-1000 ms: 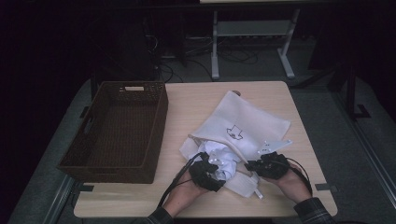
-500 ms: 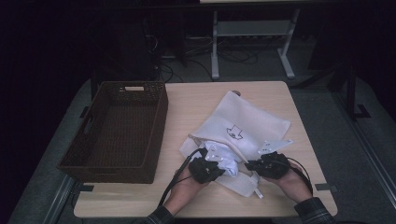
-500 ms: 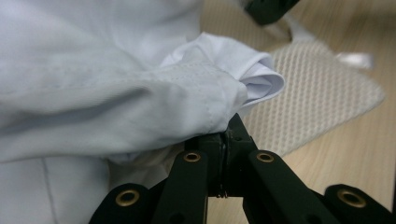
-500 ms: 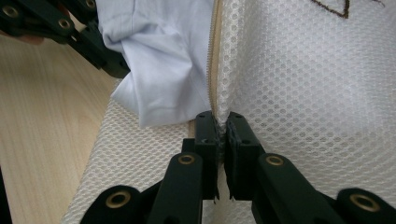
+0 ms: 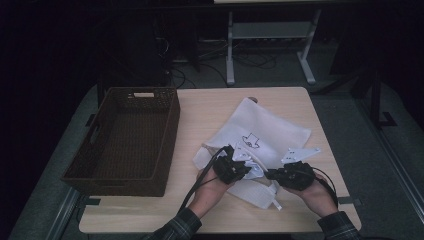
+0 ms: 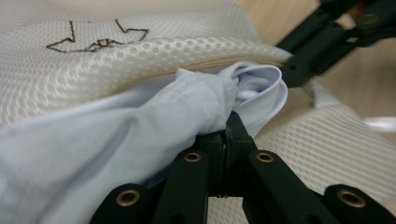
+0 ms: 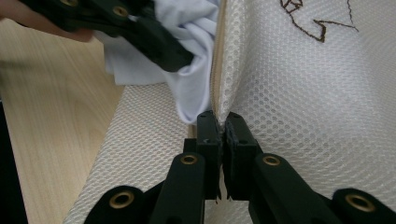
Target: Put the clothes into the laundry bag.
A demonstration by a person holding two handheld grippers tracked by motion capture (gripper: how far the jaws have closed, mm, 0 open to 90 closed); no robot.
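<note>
A white mesh laundry bag [image 5: 272,127] with a stitched shirt outline lies on the table, its opening toward the person. A pale blue garment [image 6: 140,135] sticks out of that opening. My left gripper [image 6: 231,123] is shut on a bunched fold of the garment at the bag's mouth; in the high view the left gripper [image 5: 244,169] is held a little above the table. My right gripper [image 7: 222,119] is shut on the mesh edge [image 7: 303,93] along the zip, and in the high view the right gripper [image 5: 272,174] sits just right of the left one.
A dark wicker basket [image 5: 115,182] stands open on the left half of the wooden table [image 5: 210,107]. Bare tabletop lies behind the bag and along the front edge. Beyond the table is a dark floor with a metal stand [image 5: 230,55].
The left gripper has closed on the garment and moved away from the person and upward, toward the bag's mouth. The right gripper has stayed in place on the mesh.
</note>
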